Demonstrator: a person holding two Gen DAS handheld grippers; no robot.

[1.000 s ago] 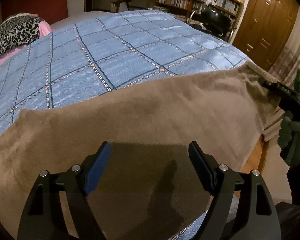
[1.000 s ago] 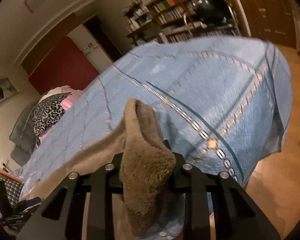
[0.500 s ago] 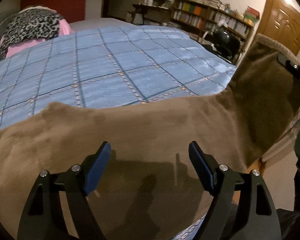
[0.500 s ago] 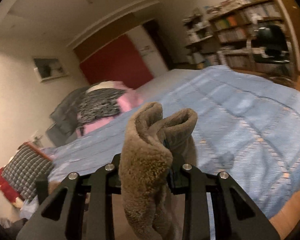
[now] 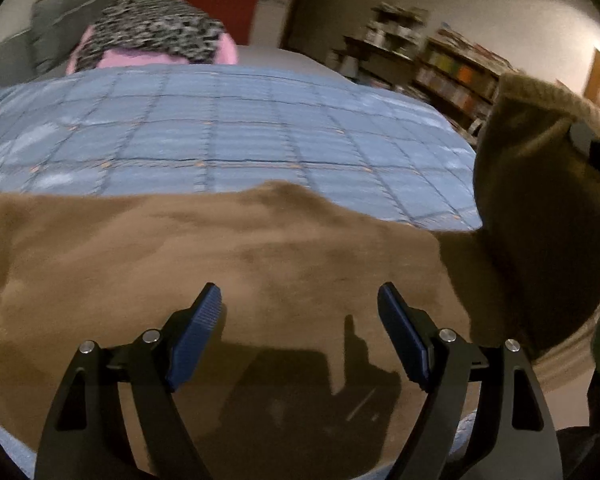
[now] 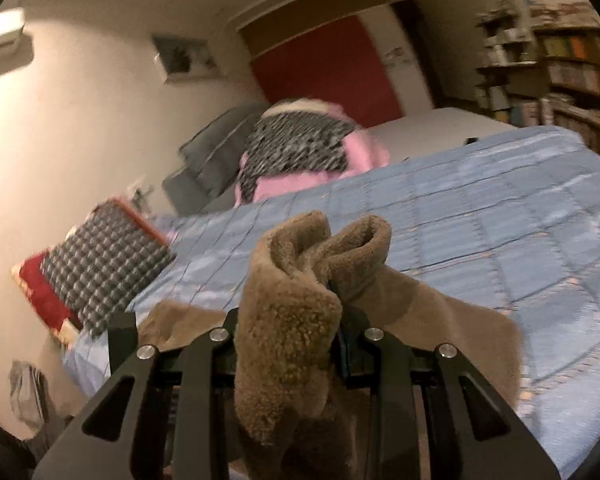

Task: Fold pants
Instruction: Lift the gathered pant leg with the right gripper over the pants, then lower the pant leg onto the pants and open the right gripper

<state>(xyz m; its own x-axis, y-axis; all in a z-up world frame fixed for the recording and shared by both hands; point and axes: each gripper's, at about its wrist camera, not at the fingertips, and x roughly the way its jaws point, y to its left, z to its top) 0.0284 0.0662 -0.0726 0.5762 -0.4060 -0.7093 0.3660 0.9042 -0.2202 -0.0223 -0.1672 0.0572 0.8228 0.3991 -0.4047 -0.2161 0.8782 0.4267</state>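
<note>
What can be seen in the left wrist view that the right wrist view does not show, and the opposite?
Only the left wrist view: the open left gripper over the flat part of the brown pants.

Only the right wrist view: the right gripper shut on a bunched pants end, and a checked cushion.

Both: the blue bedspread, the leopard-print pillow and the bookshelves.

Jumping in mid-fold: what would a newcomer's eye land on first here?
The fuzzy brown pants spread across the near edge of the blue checked bedspread. One bunched end is clamped in the right gripper and lifted at right, while the left gripper hangs open over the flat part.
</note>
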